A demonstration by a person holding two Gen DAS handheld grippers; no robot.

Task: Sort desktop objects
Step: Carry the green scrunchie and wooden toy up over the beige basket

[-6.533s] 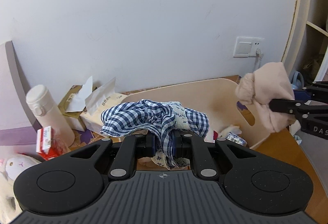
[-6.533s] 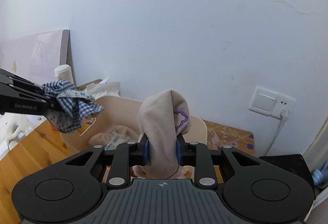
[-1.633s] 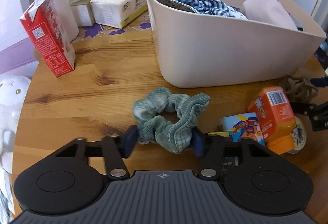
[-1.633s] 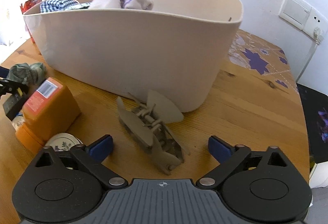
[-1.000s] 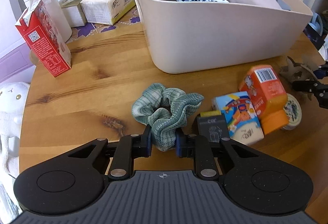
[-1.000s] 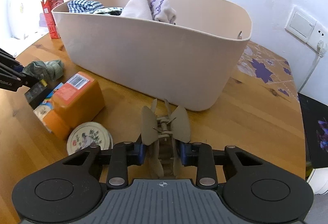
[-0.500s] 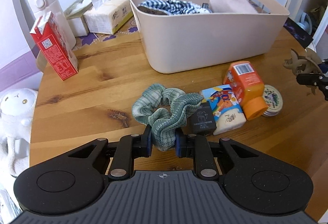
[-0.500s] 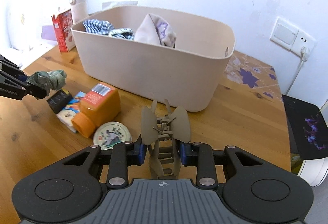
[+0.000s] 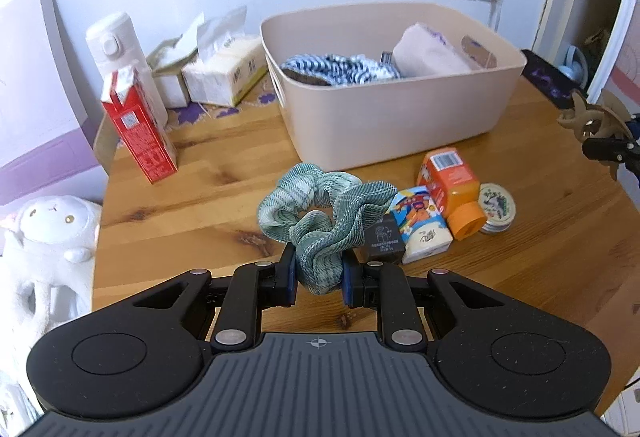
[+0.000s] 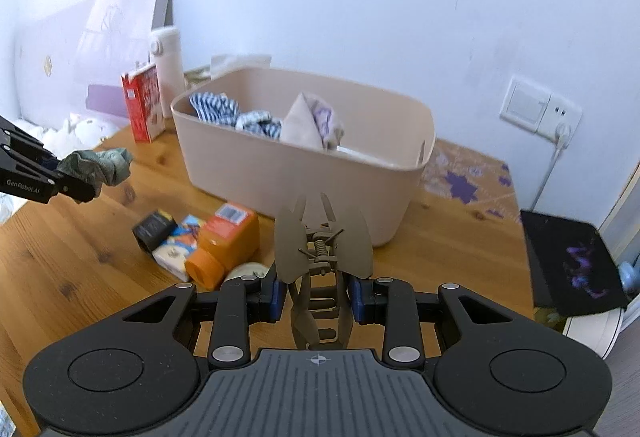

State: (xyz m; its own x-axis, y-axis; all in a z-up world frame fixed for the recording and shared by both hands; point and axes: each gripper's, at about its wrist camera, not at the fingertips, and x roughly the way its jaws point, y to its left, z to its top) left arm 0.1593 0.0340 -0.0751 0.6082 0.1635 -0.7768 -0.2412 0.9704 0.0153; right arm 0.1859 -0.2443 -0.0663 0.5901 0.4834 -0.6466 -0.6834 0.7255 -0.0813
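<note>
My left gripper (image 9: 318,275) is shut on a green scrunchie (image 9: 320,213) and holds it above the wooden table; it also shows in the right wrist view (image 10: 96,165). My right gripper (image 10: 318,295) is shut on a brown hair claw clip (image 10: 322,249), lifted in front of the beige bin (image 10: 304,181). The bin (image 9: 384,113) holds a blue checked cloth (image 9: 340,65) and a pink cloth (image 9: 428,53). The clip shows at the right edge of the left wrist view (image 9: 588,121).
On the table lie an orange bottle (image 9: 452,185), a small colourful pack (image 9: 420,223), a black box (image 9: 382,239) and a round tin (image 9: 496,203). A red carton (image 9: 138,125), white flask (image 9: 120,57) and tissue packs (image 9: 224,69) stand at the back left. A plush toy (image 9: 44,241) sits left of the table.
Both grippers have risen and pulled back from the table with the scrunchie and the clip, so the bin now shows from higher up.
</note>
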